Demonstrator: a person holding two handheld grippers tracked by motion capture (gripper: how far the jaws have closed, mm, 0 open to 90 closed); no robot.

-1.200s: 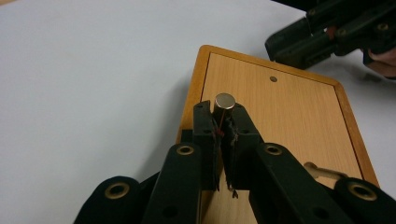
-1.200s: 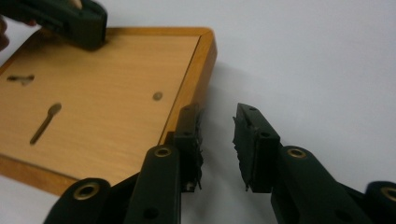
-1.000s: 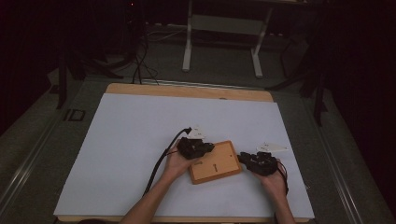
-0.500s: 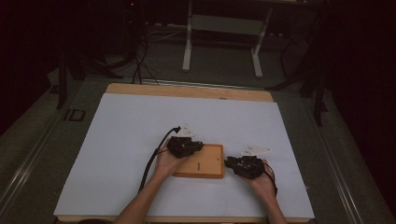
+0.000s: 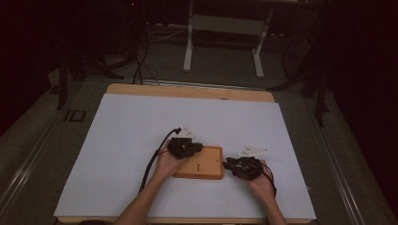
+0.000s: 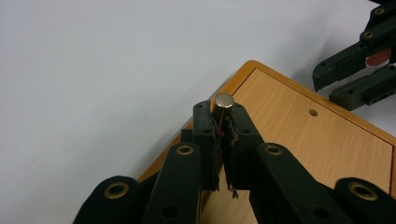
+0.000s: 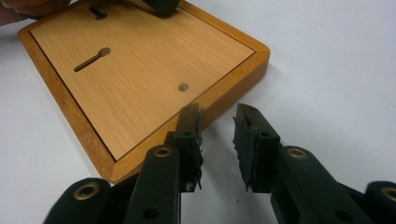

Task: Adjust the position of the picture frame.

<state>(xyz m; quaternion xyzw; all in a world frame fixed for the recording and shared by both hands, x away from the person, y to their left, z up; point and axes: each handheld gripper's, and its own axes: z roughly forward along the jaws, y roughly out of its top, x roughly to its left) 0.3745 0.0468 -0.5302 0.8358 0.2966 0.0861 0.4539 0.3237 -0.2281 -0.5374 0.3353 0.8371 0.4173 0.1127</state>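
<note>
So there's a flat wooden board [image 5: 199, 163] lying on the white sheet [image 5: 122, 140] that covers the desk [image 5: 187, 91], down near the person's edge and a bit right of centre. The left gripper [image 6: 222, 122] sits over the board's left end and its jaws are pinched tight on a small metal cylinder [image 6: 223, 103], held upright with the round top poking out just above the jaw tips. From the left gripper view that pin hangs right over the board's corner edge. The right gripper [image 7: 218, 131] is just off the board's right end, jaws spread with a clear gap and nothing between them; one jaw tip is right by the board's raised rim, though I can't tell if it's actually touching. The board's top has a keyhole-shaped slot [image 7: 92, 59] and a small round hole [image 7: 183, 87] near the right gripper's side.
</note>
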